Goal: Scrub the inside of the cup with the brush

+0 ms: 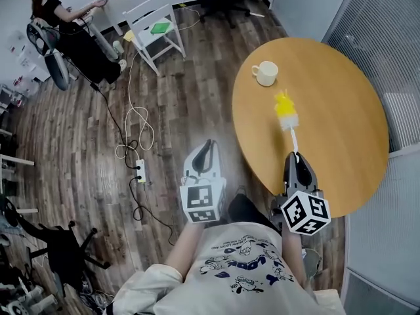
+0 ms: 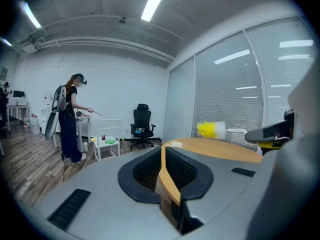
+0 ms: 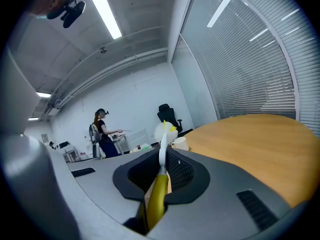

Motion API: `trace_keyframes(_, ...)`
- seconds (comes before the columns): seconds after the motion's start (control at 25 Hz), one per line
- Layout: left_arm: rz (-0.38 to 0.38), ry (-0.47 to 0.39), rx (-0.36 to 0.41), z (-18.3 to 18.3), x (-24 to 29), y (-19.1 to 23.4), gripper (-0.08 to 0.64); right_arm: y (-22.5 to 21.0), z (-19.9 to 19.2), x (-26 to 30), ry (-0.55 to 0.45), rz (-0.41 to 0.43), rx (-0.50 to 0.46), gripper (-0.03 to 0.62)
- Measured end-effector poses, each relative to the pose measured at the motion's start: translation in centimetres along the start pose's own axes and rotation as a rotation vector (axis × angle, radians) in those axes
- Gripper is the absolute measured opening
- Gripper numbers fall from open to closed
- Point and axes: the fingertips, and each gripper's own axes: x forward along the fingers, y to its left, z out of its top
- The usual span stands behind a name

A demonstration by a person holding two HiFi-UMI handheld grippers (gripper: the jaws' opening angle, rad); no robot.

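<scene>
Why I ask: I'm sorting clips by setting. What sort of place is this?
Most likely an office or lab workroom: a round wooden table, a black swivel office chair on the wood-plank floor, grey slatted window blinds and long ceiling strip lights.

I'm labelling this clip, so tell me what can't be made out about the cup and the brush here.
- Cup interior: head view, too small to tell clean or dirty; left gripper view, only its rim shows over the left claw.
- Cup body: right gripper view, partly behind the brush head.
- Brush handle's end: buried in the right claw in its own view.
</scene>
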Motion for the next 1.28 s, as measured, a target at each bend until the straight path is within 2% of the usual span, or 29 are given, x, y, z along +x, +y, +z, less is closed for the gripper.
trace_keyframes(0.36,0.033,0.001,-0.008,1.6,4.4,-1.2,0.034,-2.6,2.4,4.0,0.004,0.029,0.009,0.048)
trace_keyframes(0.8,0.031,0.015,-0.016,2.6,8.6,-3.0,0.034,-5.3,4.3,7.6,0.013,0.039,0.021,0.048)
trace_keyframes(1.28,0.041,0.048,-0.017,2.1,10.1,-2.8,0.035,-5.9,4.3,9.5,0.029,0.045,0.032,0.048)
